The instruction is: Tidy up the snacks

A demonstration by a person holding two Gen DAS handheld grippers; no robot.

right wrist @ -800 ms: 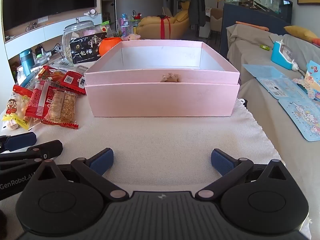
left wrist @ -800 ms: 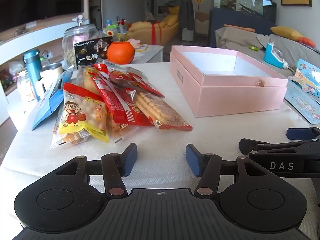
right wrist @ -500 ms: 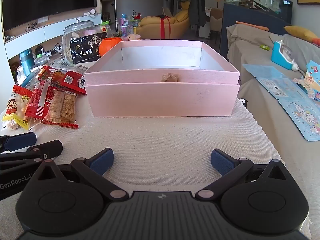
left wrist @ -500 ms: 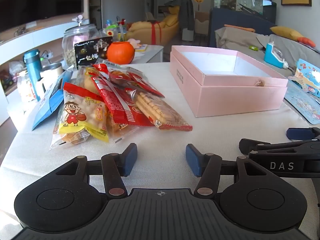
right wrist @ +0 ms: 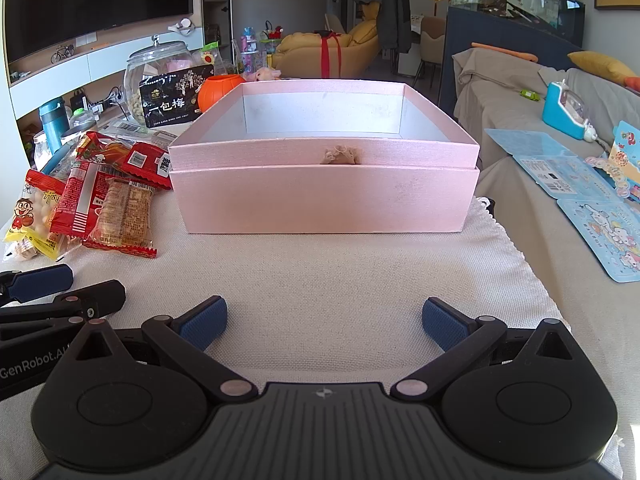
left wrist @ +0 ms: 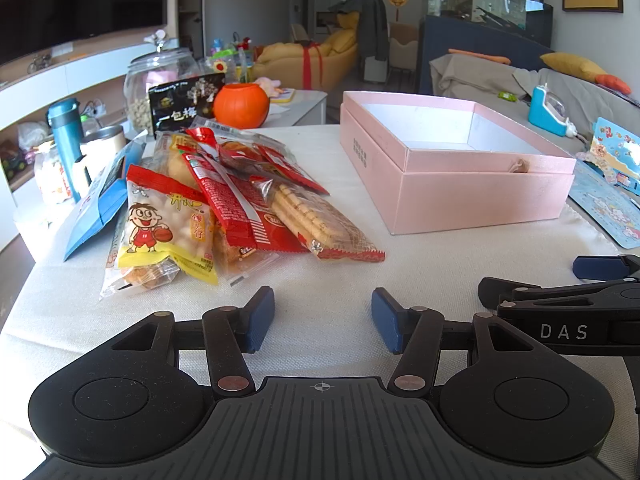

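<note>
Bare white cloth [right wrist: 320, 280] lies open ahead of both grippers, a clear lane running to the front wall of the pink box [right wrist: 324, 196], whose open top stands unobstructed. To the left, a heap of snack packets [left wrist: 224, 208] crowds the cloth; between heap and box a bare strip runs back towards the orange pumpkin [left wrist: 241, 105] and glass jar [left wrist: 160, 84].

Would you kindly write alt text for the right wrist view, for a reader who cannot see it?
An empty pink box sits open on a cloth-covered table, straight ahead of the open, empty right gripper. A pile of snack packets lies left of the box, with the left gripper at the left edge.
</note>
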